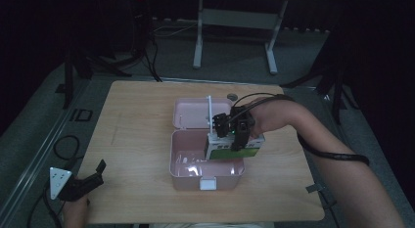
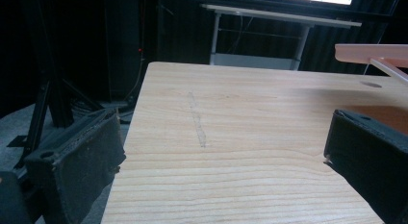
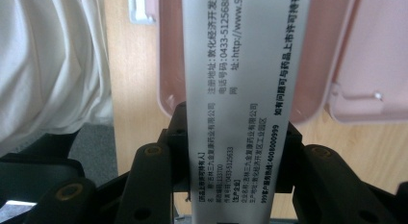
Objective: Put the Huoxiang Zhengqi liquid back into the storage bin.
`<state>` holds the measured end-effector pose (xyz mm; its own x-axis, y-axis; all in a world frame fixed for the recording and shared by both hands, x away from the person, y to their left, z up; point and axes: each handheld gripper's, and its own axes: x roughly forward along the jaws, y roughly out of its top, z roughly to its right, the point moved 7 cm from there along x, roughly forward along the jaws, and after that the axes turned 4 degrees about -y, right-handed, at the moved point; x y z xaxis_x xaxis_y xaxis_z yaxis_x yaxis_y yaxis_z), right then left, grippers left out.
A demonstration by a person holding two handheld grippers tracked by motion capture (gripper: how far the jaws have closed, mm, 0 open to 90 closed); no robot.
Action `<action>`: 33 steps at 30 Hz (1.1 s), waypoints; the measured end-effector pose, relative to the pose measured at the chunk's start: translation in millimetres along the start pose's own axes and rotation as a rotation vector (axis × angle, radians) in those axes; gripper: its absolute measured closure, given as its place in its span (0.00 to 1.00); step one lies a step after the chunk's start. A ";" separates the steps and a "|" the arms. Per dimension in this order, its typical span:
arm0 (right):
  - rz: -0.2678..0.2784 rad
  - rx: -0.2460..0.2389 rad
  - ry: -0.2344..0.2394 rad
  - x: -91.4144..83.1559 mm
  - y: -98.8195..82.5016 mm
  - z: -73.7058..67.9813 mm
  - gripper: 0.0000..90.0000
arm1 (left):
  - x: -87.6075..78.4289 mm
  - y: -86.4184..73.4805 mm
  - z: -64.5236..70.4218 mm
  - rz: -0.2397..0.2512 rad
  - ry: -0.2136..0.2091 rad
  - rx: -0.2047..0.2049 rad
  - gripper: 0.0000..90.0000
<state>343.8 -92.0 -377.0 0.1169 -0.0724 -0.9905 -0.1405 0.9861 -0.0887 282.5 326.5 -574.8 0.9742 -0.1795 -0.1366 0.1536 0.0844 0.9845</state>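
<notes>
Right now the right gripper (image 1: 234, 132) is clamped tight on a flat white and green cardboard box (image 1: 234, 148) w/ small black print, its 2 black jaws pressing on both sides. That box hangs just above the open pink plastic case (image 1: 205, 176), over its right part, near the raised lid. Left gripper (image 1: 93, 178) sits by the near left corner of the light wood table (image 1: 142, 115), jaws wide apart, nothing btwn them.

White-and-green medicine box (image 1: 234, 148) over open pink case (image 1: 182, 165).
</notes>
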 end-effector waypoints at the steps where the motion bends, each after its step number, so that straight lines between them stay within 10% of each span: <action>1: -0.004 -0.006 0.000 1.6 2.8 -0.5 0.69 | 0.0 0.0 0.0 0.000 0.000 0.000 0.00; 17: -0.015 -0.035 0.035 39.1 43.3 -0.8 0.69 | 0.0 0.0 0.2 0.000 -0.003 0.001 0.00; 33: -0.042 0.009 0.080 106.8 46.2 3.4 0.69 | 0.1 -0.1 0.2 -0.001 -0.002 0.004 0.00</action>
<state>353.1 -53.6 -486.5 0.0431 -0.1256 -0.9911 -0.1284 0.9831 -0.1302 282.5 326.3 -574.8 0.9736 -0.1818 -0.1377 0.1543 0.0803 0.9848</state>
